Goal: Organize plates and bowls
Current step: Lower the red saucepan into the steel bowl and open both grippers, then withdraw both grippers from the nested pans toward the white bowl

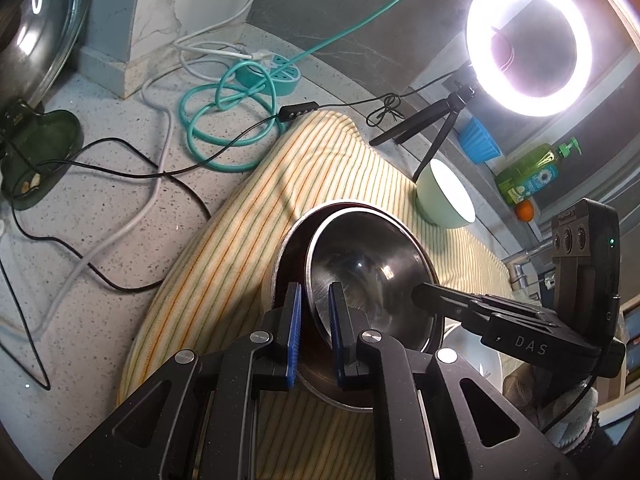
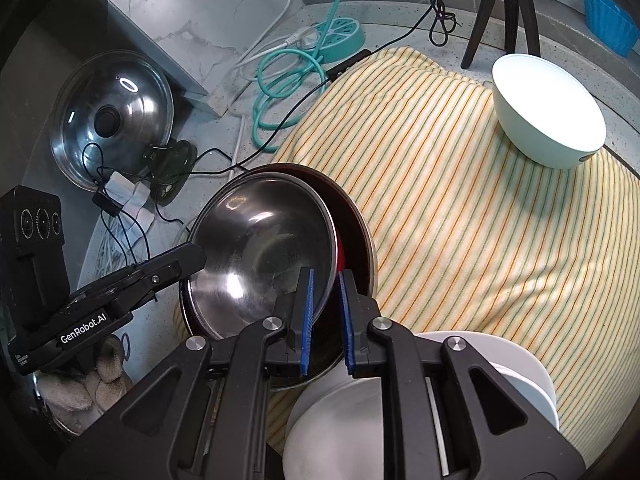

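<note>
Both grippers are clamped on opposite sides of the rim of the steel bowl (image 2: 260, 256), the left gripper (image 1: 316, 312) on the near-left edge and the right gripper (image 2: 326, 296) on the far side, a two-handed hold that keeps the wide, slippery bowl level while it sits nested, slightly off-centre, inside the red-lined bowl (image 2: 354, 240) on the striped cloth (image 2: 460, 208). The aim, as I judge it, is to stack like with like, and the cloth would soften the landing and stop the metal sliding. A pale green bowl (image 2: 548, 120) stands apart at the cloth's far end, and a white dish (image 2: 524, 368), probably a stack of plates though the gripper hides most of it, lies just beside the steel bowl. Writing is legible on the tools: "GenRobot.AI" on the left gripper's body in the right wrist view and "DAS" on the right gripper's body in the left wrist view; the green soap bottle (image 1: 532, 172) carries a label too small to read
</note>
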Tool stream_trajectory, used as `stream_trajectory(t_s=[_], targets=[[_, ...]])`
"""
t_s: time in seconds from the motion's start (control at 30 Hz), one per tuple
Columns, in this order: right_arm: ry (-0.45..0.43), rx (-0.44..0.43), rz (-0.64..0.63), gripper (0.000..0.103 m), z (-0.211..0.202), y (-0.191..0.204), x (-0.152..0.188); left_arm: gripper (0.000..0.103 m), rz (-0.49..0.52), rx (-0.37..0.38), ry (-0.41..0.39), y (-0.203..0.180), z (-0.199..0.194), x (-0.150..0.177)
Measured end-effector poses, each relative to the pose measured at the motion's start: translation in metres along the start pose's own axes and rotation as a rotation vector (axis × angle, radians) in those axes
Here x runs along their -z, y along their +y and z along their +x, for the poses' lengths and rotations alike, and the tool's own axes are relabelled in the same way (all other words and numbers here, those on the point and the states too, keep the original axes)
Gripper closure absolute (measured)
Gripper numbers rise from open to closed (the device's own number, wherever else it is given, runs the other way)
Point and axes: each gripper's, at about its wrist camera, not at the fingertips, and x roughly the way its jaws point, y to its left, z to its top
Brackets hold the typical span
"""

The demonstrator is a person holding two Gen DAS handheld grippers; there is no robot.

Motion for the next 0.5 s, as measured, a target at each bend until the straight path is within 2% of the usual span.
stream_trajectory(t_s=[0.13,0.2,0.27,0.4,0.5], targets=[[0.003,-0.01,0.0,0.089,0.0,0.0,-0.001,0.091,0.001,-0.008,0.014,0.0,0.002,0.0],[-0.001,-0.012,-0.005,0.085,-0.002,0.0,0.0,0.089,-0.004,-0.003,0.012,0.001,0.001,0.0],[-0.011,-0.023,-0.009,0.073,-0.005,0.0,0.0,0.085,-0.004,0.005,0.013,0.0,0.0,-0.001],[-0.029,-0.045,-0.019,0.06,-0.013,0.003,-0.001,0.079,-0.002,0.004,0.013,-0.003,-0.001,-0.002],[-0.048,-0.066,-0.01,0.043,-0.021,0.002,-0.001,0.072,-0.009,0.004,-0.002,-0.004,-0.005,-0.003]])
